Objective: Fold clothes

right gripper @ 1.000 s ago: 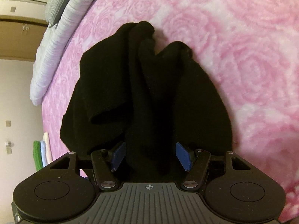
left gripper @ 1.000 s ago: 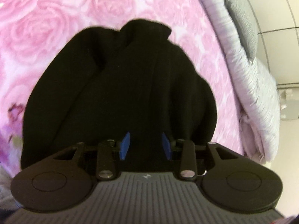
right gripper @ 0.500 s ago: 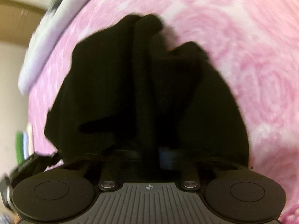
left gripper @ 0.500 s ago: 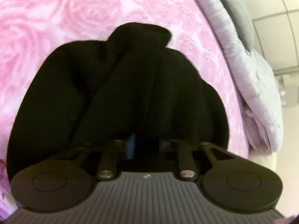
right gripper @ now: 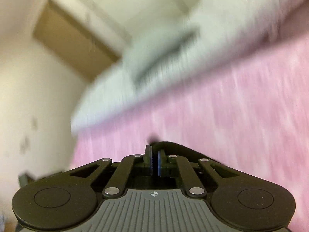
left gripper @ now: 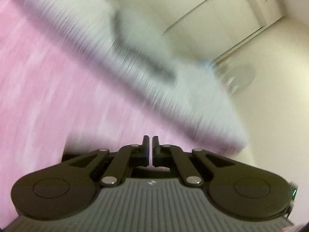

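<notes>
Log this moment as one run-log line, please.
task: fold clothes | left tool: shut, hold unclear | right tool: shut on black garment | backdrop: pink bedspread | view: blurred

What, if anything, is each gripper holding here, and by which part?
The right gripper pinches a fold of the black garment; which part cannot be told. The left gripper is shut, no cloth visible.

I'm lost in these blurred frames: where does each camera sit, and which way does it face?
Left wrist view: sits on the left tool, looks along its shut fingers over the pink bedspread to the white bedding and wall; shows only that tool.
Right wrist view: sits on the right tool, same outlook; black garment bunches at its fingertips, though whether it is gripped is unclear.
Shared: pink bedspread, white bedding, motion blur.
</notes>
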Demonstrator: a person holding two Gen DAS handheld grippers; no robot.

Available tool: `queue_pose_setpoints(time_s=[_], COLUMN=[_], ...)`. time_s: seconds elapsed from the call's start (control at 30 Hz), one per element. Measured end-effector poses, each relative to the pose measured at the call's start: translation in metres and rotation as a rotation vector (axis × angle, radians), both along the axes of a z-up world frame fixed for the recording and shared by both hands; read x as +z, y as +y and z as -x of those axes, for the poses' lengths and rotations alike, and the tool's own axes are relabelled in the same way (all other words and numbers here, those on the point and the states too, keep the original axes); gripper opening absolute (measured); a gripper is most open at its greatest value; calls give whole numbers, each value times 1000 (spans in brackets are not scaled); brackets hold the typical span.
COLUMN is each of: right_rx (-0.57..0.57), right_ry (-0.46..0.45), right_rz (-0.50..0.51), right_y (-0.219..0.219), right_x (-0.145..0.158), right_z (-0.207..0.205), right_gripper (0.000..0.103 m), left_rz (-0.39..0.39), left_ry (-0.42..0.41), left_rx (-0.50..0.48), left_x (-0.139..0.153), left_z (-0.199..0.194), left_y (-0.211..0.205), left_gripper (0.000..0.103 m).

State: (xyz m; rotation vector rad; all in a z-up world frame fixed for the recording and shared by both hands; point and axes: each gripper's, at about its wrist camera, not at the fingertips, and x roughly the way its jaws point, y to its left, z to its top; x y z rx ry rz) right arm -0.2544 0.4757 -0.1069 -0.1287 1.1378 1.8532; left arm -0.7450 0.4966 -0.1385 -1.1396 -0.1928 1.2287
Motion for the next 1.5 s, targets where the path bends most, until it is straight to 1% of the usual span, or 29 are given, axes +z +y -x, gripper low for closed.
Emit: queue_pose_setpoints(time_s=[0.03,0.07,0.1,0.13,0.17,0.2,0.27,0.33,0.4,0.47,0.5,0.57,0.6,0.67,0.73,0.83,0.93,1.03,1.1,1.13,1.17,1.2,1.23,1.27,1.3,1.37,1.43,1.47,1.5], right_rx=[-60,-105,-117,-126,-132,-133,-141,-173,-202,-230,-241,-247,-242,-227,-214,-209,-213,-219,-208,-195,-183,-176,-171,-171,-166,-134,-111,-110,-121], right_ry=[3,-2,3,11,22,16,-49,-128,-178,-184,-179,-164,-158,-140,-108,-48,4,86,113,107,95,72,58,66,77,88,138,143,132], right_rz=[-34,-20,22,62,94,117,213,329,452,584,641,696,704,699,676,628,590,560,543,531,524,528,540,555,550,521,503,511,527], right_y=[14,25,31,34,27,13,-20,-64,-115,-165,-188,-228,-241,-257,-263,-271,-265,-261,-257,-255,-254,-252,-251,-251,-252,-257,-268,-275,-282], right_x=[5,6,3,-1,-8,-15,-40,-70,-102,-128,-138,-152,-157,-164,-167,-175,-188,-205,-213,-213,-213,-212,-213,-214,-211,-192,-173,-166,-164], right_z=[1,0,-2,-4,-9,-15,-29,-40,-54,-68,-74,-81,-84,-88,-91,-99,-103,-105,-102,-100,-98,-96,-94,-94,-94,-92,-93,-93,-93], right_gripper=[16,45,77,80,80,80,80,79,79,79,79,79,79,79,79,79,79,79,79,78,67,28,16,15,14,14,13,13,13], left_rz=[-2,-4,1,8,34,84,233,420,579,674,709,756,770,767,729,666,617,548,505,482,452,431,413,373,329,213,204,204,244], left_ry=[-61,-122,-116,-98,-63,-30,-6,12,37,5,-26,-88,-118,-168,-204,-236,-256,-289,-315,-324,-333,-327,-300,-279,-260,-257,-201,-171,-111], left_rx=[46,93,100,100,85,60,1,-57,-99,-127,-131,-116,-119,-118,-102,-27,59,105,120,114,92,66,42,22,4,-10,4,12,18], left_x=[5,10,9,7,1,-14,-55,-102,-138,-160,-168,-178,-182,-188,-195,-208,-222,-234,-238,-237,-236,-234,-230,-220,-210,-182,-162,-153,-152], left_z=[13,27,33,38,41,41,36,24,10,-1,-8,-17,-22,-32,-41,-51,-59,-68,-76,-79,-83,-87,-91,-92,-93,-86,-72,-65,-61], left_y=[14,28,28,25,13,-1,-36,-83,-137,-189,-217,-260,-276,-301,-316,-329,-344,-339,-336,-333,-328,-322,-316,-313,-310,-315,-327,-332,-337], left_gripper=[5,8,15,23,26,27,27,26,25,25,25,26,26,27,28,29,32,32,31,25,17,0,0,0,0,0,0,0,0])
